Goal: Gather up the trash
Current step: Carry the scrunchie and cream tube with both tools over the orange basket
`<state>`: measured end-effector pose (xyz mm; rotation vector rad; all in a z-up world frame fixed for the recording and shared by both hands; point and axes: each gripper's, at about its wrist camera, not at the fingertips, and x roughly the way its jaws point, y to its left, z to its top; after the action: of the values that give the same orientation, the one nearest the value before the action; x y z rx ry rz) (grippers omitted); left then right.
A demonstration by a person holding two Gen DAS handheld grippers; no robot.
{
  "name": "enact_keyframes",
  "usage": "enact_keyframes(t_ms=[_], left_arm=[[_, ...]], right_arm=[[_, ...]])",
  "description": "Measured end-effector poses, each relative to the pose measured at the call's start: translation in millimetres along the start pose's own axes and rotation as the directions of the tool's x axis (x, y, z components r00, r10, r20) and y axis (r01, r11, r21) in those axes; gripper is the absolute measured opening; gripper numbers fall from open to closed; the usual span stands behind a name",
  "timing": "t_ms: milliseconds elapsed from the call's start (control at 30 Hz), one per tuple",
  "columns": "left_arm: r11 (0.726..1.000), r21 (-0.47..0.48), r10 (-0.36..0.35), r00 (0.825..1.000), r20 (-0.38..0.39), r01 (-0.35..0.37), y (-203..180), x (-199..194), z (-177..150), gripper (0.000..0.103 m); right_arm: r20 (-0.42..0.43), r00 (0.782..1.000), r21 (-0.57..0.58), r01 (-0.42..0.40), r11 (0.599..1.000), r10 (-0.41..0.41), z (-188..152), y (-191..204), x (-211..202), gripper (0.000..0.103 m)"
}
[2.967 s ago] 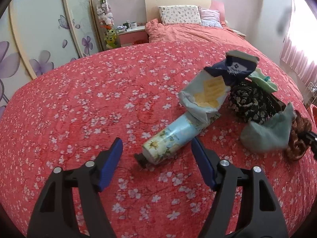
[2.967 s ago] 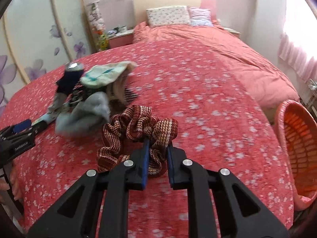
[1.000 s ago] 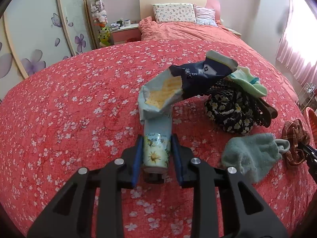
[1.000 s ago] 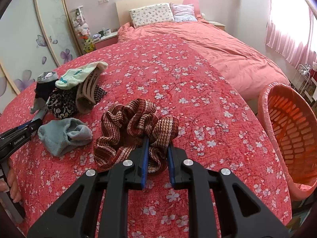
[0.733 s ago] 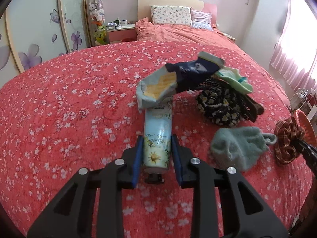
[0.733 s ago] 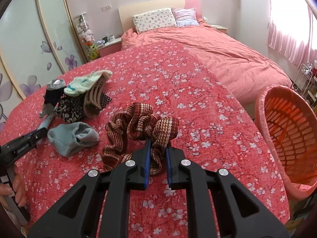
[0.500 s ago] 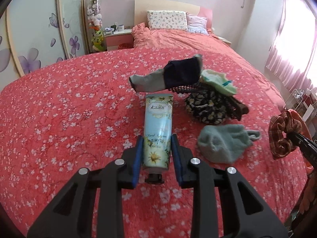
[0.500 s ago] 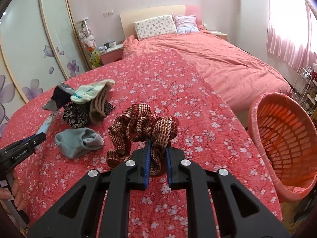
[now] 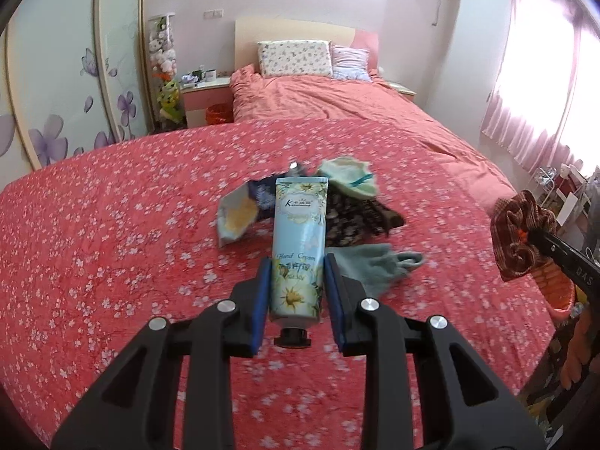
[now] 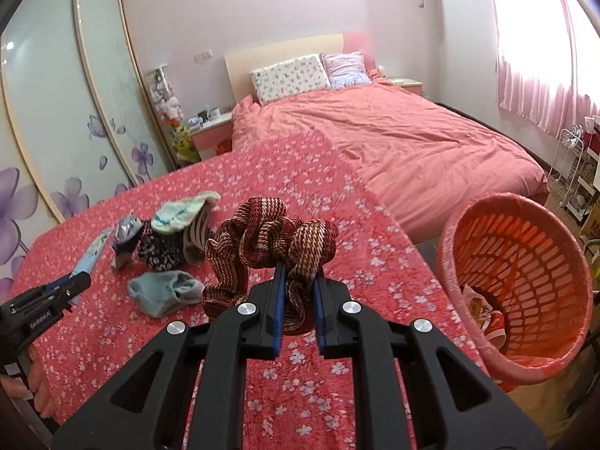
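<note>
Scrunchie (image 10: 270,240) and tube (image 9: 298,247) are each held clear of the bed (image 9: 112,243), one per tool. The right gripper (image 10: 298,311) is closed on a fold of the scrunchie, most of which bulges above and to the left of the pads; it is judged light, soft and springy, so a pinch through bunched fabric should hold, though a thin fold could slip out. The left gripper (image 9: 298,292) is clamped across the lower part of the tube, just above its black cap, with the crimped end pointing away; the tube is judged light, smooth-skinned and squashy, best taken near the stiffer cap end as it is now, since a hard squeeze mid-body could dent it or force cream out. The basket (image 10: 562,356) stands off the right edge of the bed, near the right gripper, its mouth tilted toward the camera, with some wrappers at the bottom. Near the middle of the bed lie a grey sock (image 10: 165,292), a dark floral cloth (image 10: 161,249), a pale green sock (image 10: 180,212) and a torn packet (image 9: 238,213), loosely heaped and partly overlapping. What lies under the heap cannot be told, the far items are blurred, the basket's base is cut off, and the tube's print is only partly legible.
</note>
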<state>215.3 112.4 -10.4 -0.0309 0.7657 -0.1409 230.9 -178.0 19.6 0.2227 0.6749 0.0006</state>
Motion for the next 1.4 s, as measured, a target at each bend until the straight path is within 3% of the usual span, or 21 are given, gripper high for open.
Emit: enact_keyframes(t_ms=[400, 700, 1000, 1400], left_arm=[[0.995, 0.03, -0.092, 0.994, 0.053, 0.091, -56.0, -21.3, 16.1, 0.028], [0.98, 0.078, -0.189, 0.98, 0.068, 0.184, -116.1, -22.4, 30.5, 0.028], [0.938, 0.152, -0.323, 0.945, 0.044, 0.313, -199.2, -14.1, 33.3, 0.028], [0.854, 0.243, -0.464, 0.885, -0.048, 0.46, -308.6, 15.6, 27.6, 0.028]], right_arm=[[0.107, 0.993, 0.067, 0.035, 0.997, -0.042, 8.3, -34.6, -40.6, 0.013], [0.221, 0.964, 0.132, 0.122, 0.984, -0.149, 15.7, -75.3, -71.1, 0.013], [0.279, 0.92, 0.214, 0.219, 0.952, -0.274, 16.9, -122.1, -88.7, 0.013], [0.253, 0.887, 0.331, 0.297, 0.896, -0.387, 5.6, -174.3, -85.7, 0.013]])
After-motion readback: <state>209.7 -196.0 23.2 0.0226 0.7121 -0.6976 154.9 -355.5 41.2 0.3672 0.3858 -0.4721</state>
